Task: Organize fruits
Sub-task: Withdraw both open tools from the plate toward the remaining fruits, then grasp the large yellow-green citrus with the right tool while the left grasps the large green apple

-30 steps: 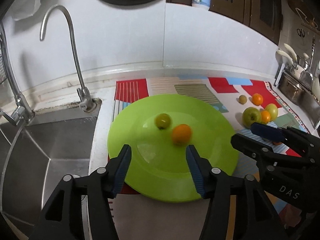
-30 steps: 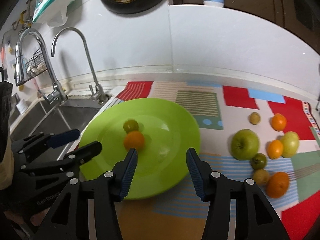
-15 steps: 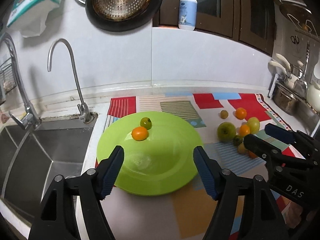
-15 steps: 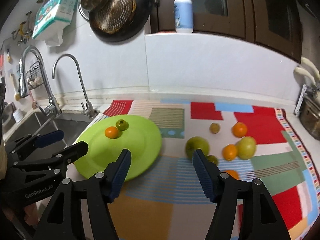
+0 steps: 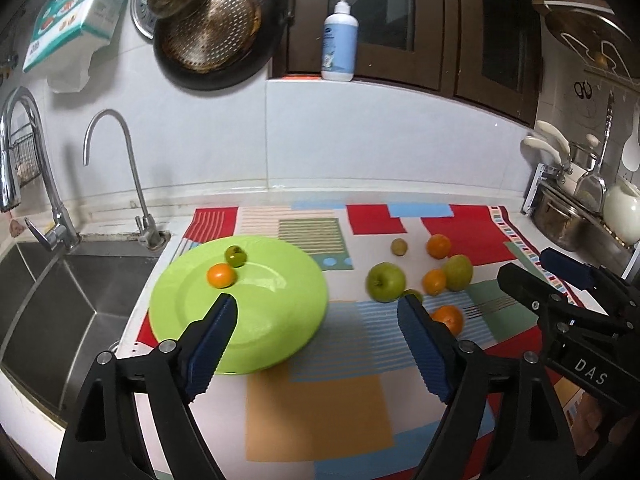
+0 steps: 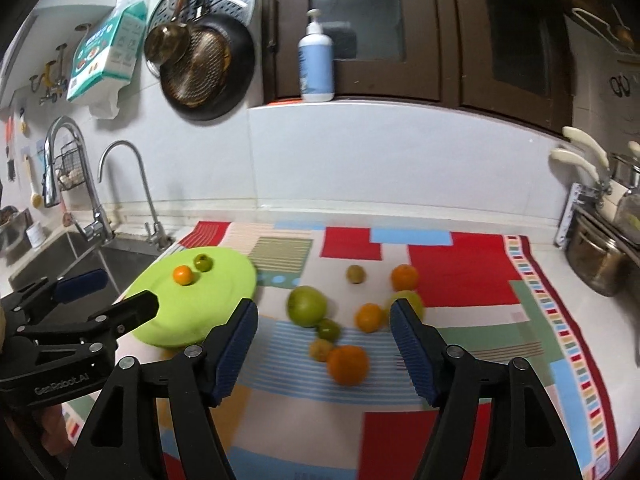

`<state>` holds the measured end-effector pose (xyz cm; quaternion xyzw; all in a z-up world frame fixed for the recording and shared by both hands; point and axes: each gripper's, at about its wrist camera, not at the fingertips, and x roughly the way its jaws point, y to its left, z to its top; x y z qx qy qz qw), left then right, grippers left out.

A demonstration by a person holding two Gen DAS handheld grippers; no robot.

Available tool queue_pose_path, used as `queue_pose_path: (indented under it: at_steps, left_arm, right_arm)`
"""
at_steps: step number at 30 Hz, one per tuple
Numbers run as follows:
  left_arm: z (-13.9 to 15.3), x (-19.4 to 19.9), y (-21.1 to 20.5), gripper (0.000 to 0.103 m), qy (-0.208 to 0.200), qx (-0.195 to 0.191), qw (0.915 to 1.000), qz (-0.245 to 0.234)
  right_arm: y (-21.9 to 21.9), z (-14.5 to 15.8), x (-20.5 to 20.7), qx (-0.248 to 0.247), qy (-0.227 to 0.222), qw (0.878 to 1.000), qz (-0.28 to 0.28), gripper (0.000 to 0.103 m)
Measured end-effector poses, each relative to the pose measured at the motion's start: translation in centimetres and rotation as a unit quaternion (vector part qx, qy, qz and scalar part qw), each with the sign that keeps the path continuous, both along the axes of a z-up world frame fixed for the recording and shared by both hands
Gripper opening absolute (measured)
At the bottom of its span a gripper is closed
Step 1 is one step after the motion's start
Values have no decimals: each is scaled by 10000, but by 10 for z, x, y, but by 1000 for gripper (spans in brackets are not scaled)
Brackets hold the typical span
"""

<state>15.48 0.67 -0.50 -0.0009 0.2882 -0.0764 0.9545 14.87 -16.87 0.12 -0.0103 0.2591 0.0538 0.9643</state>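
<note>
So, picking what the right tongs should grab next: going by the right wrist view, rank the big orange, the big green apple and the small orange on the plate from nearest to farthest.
1. Big orange, just ahead, centre.
2. Big green apple, farther back, left of centre.
3. Small orange on the green plate, far left.

Both grippers were black plastic with silver screws and ribbed blue pads [image 5: 214,344]; one body read "DAS", the other "GenRobot.AI".

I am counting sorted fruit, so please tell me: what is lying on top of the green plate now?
On the green plate lie one small orange and one small green fruit. The left gripper's finger covers part of the near rim.
</note>
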Motion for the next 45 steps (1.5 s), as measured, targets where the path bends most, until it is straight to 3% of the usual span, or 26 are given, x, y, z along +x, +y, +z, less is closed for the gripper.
queue_pose_path:
  at_steps: [16, 40, 45]
  left_arm:
    - [2, 28, -50, 88, -37, 210, 9997, -98]
    - [-61, 119, -76, 88, 798, 283, 9954, -453]
    - [-74, 132, -82, 82, 939, 314, 9939, -488]
  right_arm:
    - [-63, 3, 19, 129, -152, 9992, -344, 69]
    - [-85, -66, 108, 403, 817, 9954, -285, 69]
    - [-86, -79, 120, 471, 984, 9935, -311, 69]
